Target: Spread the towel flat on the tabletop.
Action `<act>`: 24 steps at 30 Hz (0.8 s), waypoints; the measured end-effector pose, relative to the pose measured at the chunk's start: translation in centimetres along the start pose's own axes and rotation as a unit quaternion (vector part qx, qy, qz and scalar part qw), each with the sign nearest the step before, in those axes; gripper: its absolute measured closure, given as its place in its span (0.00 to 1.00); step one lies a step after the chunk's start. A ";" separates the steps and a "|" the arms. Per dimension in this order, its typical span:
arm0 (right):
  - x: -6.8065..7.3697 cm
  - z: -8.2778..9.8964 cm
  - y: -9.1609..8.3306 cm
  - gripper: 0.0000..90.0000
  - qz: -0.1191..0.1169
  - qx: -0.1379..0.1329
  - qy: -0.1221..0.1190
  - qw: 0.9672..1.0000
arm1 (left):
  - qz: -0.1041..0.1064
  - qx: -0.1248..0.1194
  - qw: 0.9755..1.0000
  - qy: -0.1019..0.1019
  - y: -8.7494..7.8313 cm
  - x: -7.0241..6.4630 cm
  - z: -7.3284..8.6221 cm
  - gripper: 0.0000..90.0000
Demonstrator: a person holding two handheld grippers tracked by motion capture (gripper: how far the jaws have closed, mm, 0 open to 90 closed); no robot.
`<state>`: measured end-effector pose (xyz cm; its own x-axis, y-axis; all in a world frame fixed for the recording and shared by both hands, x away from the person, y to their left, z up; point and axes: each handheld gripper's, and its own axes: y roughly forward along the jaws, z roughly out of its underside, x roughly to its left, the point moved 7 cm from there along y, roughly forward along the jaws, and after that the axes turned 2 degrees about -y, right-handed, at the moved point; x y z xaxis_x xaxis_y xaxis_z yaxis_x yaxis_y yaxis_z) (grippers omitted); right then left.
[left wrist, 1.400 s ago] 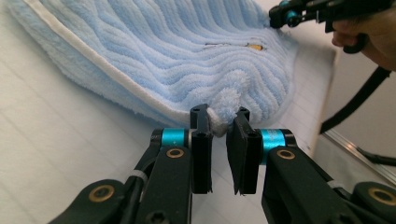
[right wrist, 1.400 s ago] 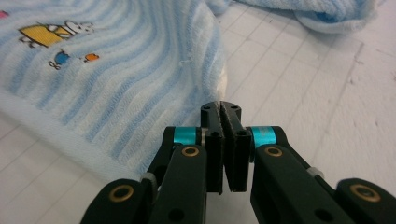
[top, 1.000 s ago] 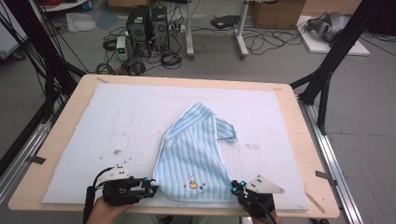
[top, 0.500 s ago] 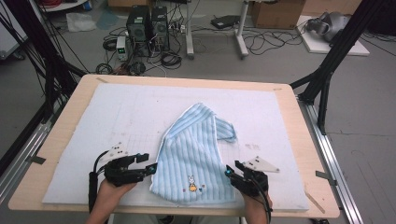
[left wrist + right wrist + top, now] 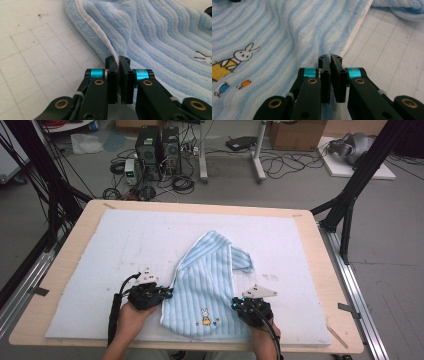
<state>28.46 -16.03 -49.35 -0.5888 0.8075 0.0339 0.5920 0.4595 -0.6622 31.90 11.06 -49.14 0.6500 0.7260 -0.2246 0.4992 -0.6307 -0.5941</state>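
- High view: white pad [image 5: 125, 250] on table [image 5: 75, 225], nothing in the way; striped blue towel [image 5: 210, 280] near front edge, between left gripper [image 5: 167, 293] and right gripper [image 5: 235, 305].
- Left gripper view: jaws just closed, pinching towel's white hem [image 5: 100, 35].
- Right gripper view: jaws just closed, seemingly nipping towel edge; rabbit print [image 5: 242, 56] beside.

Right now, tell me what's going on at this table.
A person works a light blue striped towel lying on a white mat with two handheld grippers. The left gripper has just closed on the towel's white-trimmed left edge, and the right gripper has just closed on its right edge. Both grips sit near the end with the embroidered rabbit. The towel lies partly folded, one corner turned over at the far right.
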 end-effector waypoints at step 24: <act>0.2 2.5 -5.8 0.80 0.012 -0.063 0.020 0.998 | 0.045 -0.085 0.995 -0.017 -3.9 -3.1 1.8 0.58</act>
<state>23.59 -19.47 -47.40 -0.5532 0.8315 0.0507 0.6711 0.4810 -0.5641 26.92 11.79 -47.55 0.6777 0.6721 -0.2983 0.5324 -0.7283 -0.4314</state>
